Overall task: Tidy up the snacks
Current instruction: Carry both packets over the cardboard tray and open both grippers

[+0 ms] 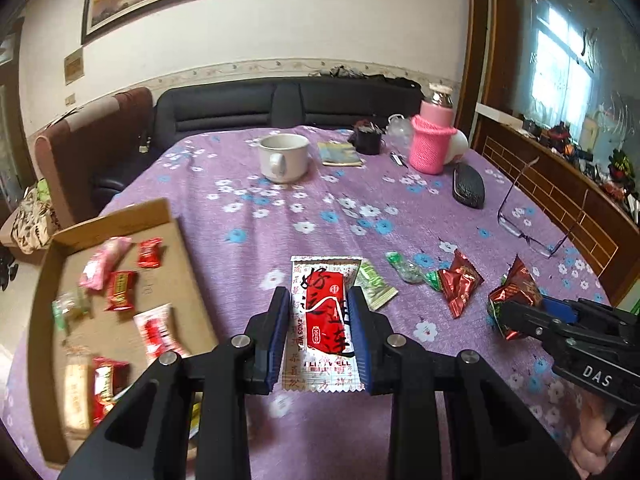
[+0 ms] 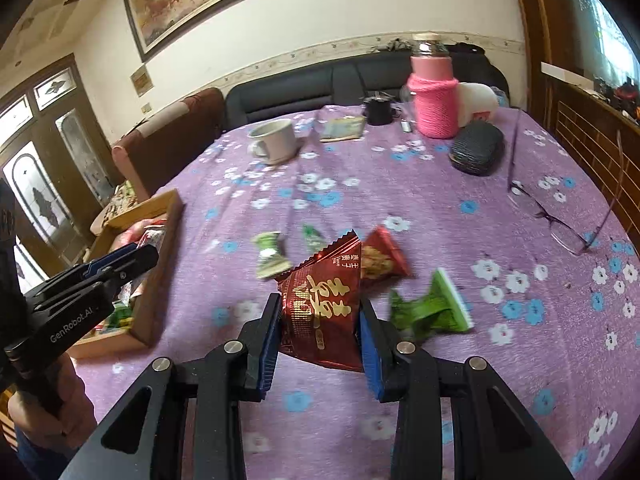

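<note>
The snacks are light, crinkly foil and plastic packets, slippery and easily crushed, so each is best pinched across its flat middle rather than by a sealed edge. The left hand-held gripper (image 1: 319, 312) is closed to the width of a flat red-and-white packet (image 1: 324, 320) and grips it by its long sides, above the purple-clothed counter (image 1: 280, 216) beside the cardboard tray (image 1: 176, 280) (already holding several snacks). The right hand-held gripper (image 2: 318, 320) clamps a dark red foil pouch (image 2: 320, 312); loose green sweets (image 2: 430, 310) lie nearby.
</note>
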A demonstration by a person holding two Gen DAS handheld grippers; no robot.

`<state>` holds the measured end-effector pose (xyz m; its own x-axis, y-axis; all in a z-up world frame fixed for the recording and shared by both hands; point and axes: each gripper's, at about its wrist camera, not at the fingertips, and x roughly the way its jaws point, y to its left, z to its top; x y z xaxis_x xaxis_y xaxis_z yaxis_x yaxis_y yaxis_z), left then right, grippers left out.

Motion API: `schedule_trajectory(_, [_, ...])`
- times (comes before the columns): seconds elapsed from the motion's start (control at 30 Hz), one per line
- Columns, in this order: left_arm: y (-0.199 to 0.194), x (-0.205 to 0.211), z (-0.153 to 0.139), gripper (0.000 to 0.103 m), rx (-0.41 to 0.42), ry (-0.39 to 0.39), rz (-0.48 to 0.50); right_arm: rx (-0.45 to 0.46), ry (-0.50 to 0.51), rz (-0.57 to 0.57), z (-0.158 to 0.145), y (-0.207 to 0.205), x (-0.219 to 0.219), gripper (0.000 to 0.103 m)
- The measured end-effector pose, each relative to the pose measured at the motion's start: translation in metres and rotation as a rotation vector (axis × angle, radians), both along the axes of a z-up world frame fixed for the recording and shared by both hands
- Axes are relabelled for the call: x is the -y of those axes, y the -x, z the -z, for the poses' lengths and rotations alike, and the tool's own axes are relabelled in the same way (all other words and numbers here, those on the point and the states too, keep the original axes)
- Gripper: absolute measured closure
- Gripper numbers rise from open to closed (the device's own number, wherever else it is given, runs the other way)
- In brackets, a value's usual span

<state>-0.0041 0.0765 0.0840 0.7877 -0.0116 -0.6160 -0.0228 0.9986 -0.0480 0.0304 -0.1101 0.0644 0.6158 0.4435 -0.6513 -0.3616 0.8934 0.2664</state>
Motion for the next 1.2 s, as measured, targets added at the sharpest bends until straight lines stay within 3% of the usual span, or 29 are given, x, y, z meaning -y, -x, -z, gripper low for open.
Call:
schedule_trajectory(0.33, [0.033,-0.081,-0.008,0.074,0.011,0.04,-0.154,-0.04,-0.029,-0.163,-0.022,-0.001,-0.085,0.064])
schedule_trajectory(0.63, [0.041,-0.156,0.021,0.074,-0.085,0.084,-0.328,-0.088,-0.005,-0.32,-0.027,-0.013,-0.197,0.064])
schedule_trajectory(0.9, [0.038,-0.178,0.034,0.074,-0.146,0.099,-0.373,-0.153,0.067,-0.378,-0.003,-0.031,-0.274,0.064])
schedule_trajectory(1.2, [0.035,-0.185,0.043,0.074,-0.169,0.124,-0.375,-0.183,0.121,-0.368,0.019,-0.043,-0.298,0.063])
